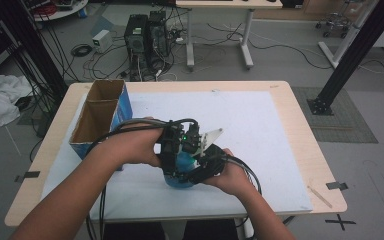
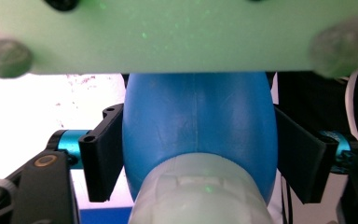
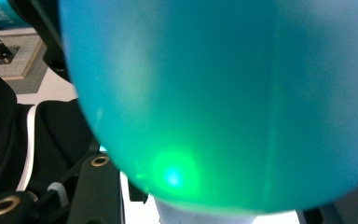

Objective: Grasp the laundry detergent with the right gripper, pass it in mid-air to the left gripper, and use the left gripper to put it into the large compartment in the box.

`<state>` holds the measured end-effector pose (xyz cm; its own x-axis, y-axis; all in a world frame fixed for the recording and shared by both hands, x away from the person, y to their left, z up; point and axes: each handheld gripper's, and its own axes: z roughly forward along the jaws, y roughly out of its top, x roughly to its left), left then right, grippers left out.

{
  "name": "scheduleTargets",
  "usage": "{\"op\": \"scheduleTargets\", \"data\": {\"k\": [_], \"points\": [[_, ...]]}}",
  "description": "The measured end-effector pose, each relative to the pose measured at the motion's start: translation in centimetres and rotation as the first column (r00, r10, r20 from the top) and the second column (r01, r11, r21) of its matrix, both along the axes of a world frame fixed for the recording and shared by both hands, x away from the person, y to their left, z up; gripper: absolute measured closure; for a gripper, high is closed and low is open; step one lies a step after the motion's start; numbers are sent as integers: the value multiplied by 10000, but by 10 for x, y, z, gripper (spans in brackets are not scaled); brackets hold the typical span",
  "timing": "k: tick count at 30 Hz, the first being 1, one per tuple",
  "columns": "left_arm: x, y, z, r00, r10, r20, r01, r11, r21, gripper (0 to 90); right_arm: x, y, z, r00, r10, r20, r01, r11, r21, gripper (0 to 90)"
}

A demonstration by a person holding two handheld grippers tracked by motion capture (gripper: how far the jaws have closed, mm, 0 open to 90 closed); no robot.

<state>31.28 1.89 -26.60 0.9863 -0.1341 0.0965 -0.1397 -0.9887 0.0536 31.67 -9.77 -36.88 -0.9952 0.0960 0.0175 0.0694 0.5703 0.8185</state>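
A blue bottle (image 1: pixel 180 176) with a pale cap is held low over the white mat near the table's front middle, between both hands. In the left gripper view the blue bottle (image 2: pixel 200 121) sits between the two black jaws, its pale cap (image 2: pixel 200 196) toward the camera. The fingers (image 2: pixel 103 154) of my left gripper (image 2: pixel 200 158) press its sides, so it is shut on the bottle. My left gripper (image 1: pixel 172 150) meets my right gripper (image 1: pixel 207 157) over the bottle. The right gripper view has the bottle's blue body (image 3: pixel 223 93) right against the lens, hiding its jaws.
An open cardboard box (image 1: pixel 100 117) with blue sides stands at the table's left. The white mat (image 1: pixel 250 120) covers most of the tabletop. A thin wooden stick (image 1: pixel 320 196) lies near the front right edge. Cables trail from both grippers toward the person.
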Motion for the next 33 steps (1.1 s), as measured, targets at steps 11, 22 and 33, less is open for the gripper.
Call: {"op": "scheduleTargets", "data": {"k": [11,22,33], "points": [[-1,0,1,10000,-99,4,99,9999,49,298,1,0,0,9999,-3,165,2,10000,82,463],[-1,-2,1,9999,-103,134,102,9999,92,334,0,0,0,10000,-13,66,13,10000,-14,464],[0,-1,2,9998,-7,221,3,9998,181,376,0,2,0,10000,-7,25,7,10000,65,464]]}}
